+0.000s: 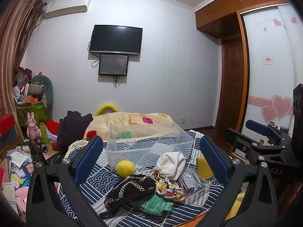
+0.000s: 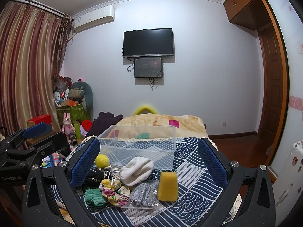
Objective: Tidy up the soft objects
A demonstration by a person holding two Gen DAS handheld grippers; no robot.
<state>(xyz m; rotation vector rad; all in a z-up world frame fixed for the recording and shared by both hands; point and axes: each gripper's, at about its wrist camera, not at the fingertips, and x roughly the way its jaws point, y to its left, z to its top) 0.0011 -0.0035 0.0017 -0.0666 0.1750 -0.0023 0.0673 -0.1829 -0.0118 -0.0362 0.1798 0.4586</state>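
Left wrist view: left gripper (image 1: 151, 157) hung w/ jaws wide apart and nothing between them, over a blue wave-print cloth (image 1: 90, 183); landmark was the clear plastic bin (image 1: 147, 141), w/ yellow ball (image 1: 125, 168) touching its near-left corner, white drawstring pouch (image 1: 171, 165) just in front of it, yellow sponge (image 1: 204, 167) near its right front, and black gold-trim fabric (image 1: 130, 191), green knit piece (image 1: 157, 205), floral cloth (image 1: 170, 190) and bagged grey item (image 1: 191, 182) further in front. Right wrist view: right gripper (image 2: 149, 162) also had jaws wide apart, empty; bin held nothing visible, soft items lay in front of it on the cloth, sponge standing upright nearest its right front.
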